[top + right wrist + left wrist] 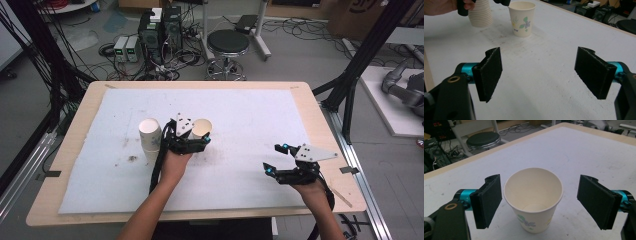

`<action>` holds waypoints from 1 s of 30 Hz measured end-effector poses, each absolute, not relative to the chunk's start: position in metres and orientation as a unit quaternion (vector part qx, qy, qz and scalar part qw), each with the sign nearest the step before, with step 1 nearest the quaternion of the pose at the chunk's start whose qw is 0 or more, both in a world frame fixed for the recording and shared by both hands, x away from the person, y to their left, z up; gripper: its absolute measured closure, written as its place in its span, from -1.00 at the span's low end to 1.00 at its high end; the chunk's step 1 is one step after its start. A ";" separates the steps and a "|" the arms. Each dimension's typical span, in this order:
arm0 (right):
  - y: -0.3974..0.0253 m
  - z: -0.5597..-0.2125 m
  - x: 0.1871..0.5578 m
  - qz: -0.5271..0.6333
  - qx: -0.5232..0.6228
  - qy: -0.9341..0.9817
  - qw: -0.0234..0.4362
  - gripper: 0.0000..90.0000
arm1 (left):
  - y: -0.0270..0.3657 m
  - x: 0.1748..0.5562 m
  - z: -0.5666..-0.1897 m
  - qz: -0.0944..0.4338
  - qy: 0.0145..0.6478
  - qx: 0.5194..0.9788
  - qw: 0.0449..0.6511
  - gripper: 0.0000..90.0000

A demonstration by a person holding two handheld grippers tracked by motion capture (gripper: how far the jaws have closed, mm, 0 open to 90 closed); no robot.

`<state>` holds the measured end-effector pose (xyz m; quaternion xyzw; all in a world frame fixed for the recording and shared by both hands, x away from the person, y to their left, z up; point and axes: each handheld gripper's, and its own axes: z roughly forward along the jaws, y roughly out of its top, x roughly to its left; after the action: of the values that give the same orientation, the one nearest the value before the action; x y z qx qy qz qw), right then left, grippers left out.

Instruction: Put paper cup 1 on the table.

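Straddling an upright paper cup (pixel 202 129), the left gripper (pixel 192 142) in the high view sits mid-counter, with a stack of cups (pixel 149 137) just beyond its outer finger; the right gripper (pixel 280 159) rests well apart, nothing between its fingers, which are spread.

Left gripper view: the cup (pixel 533 198) stands between the two pads, fingers (pixel 488 200) apart and neither visibly touching the wall. The near-left pad lies closer than the right one, so closing would likely meet the cup unevenly and push it sideways or tip it. The thin wall may also buckle under a hard squeeze near the rim.

Right gripper view: the fingers (pixel 489 72) stand wide with bare counter (pixel 539 75) between them; the flowered cup (pixel 521 18) and the ribbed stack (pixel 481 15) lie far ahead, close together. A careless lift or swing of the left gripper could knock that stack over.
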<state>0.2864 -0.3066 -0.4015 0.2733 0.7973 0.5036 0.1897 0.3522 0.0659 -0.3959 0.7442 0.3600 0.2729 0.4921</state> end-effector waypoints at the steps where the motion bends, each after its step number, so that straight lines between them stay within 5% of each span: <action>1: -0.306 -0.401 0.286 0.503 0.274 0.797 0.189 -0.49 | 0.067 0.350 -0.395 0.270 0.356 0.744 0.497 -0.56; 12: -0.305 -0.402 0.286 0.504 0.274 0.797 0.187 -0.49 | 0.085 0.322 -0.372 0.204 0.311 0.722 0.583 -0.58; 30: -0.303 -0.401 0.291 0.503 0.276 0.796 0.193 -0.49 | 0.142 0.272 -0.338 0.228 0.281 0.694 0.622 -0.63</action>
<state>0.2907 -0.3030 -0.4007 0.2757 0.7960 0.5030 0.1934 0.2716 0.1415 -0.3378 0.6938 0.2813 0.2284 0.6223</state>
